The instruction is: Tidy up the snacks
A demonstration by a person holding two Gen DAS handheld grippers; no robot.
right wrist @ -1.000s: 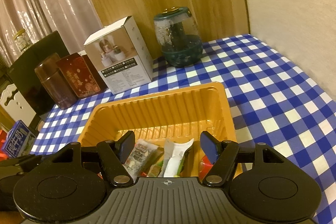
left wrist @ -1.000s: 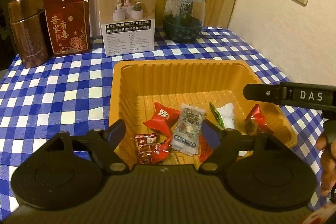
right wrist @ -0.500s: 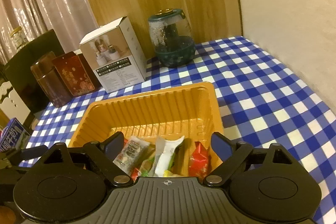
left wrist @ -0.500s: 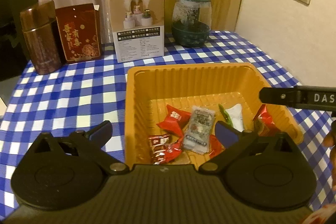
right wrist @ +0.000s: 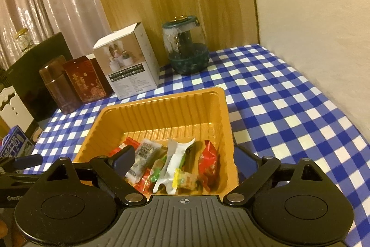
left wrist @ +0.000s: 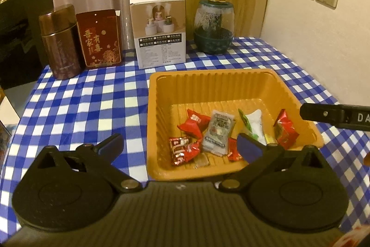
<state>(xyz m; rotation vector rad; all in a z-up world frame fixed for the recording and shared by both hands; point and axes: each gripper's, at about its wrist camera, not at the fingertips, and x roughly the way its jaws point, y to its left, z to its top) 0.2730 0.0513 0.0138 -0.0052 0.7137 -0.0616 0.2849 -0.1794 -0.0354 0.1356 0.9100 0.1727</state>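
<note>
An orange plastic tray (left wrist: pixel 208 89) (right wrist: pixel 161 112) sits on the blue checked tablecloth. Several wrapped snacks lie loose in it: red packets (left wrist: pixel 193 123), a grey-white packet (left wrist: pixel 218 131), a white and green packet (left wrist: pixel 254 122) and a red one (left wrist: pixel 284 129) at the right. My left gripper (left wrist: pixel 180 144) hovers open above the tray's near left corner, with nothing between its pads. Over the tray's near edge my right gripper (right wrist: pixel 185 157) is also open and empty. One right finger (left wrist: pixel 335 117) reaches into the left wrist view.
Along the back of the table stand a brown tin (left wrist: pixel 61 45), a red box (left wrist: pixel 100 38), a white carton (left wrist: pixel 159 29) and a green-based glass jar (left wrist: pixel 214 27). A wall runs along the right. A blue milk carton (right wrist: pixel 13 142) lies off the left edge.
Both grippers have spread their jaws wider and drawn back and upward from the tray, so more of the tray and its snacks shows. The snacks have not moved.
</note>
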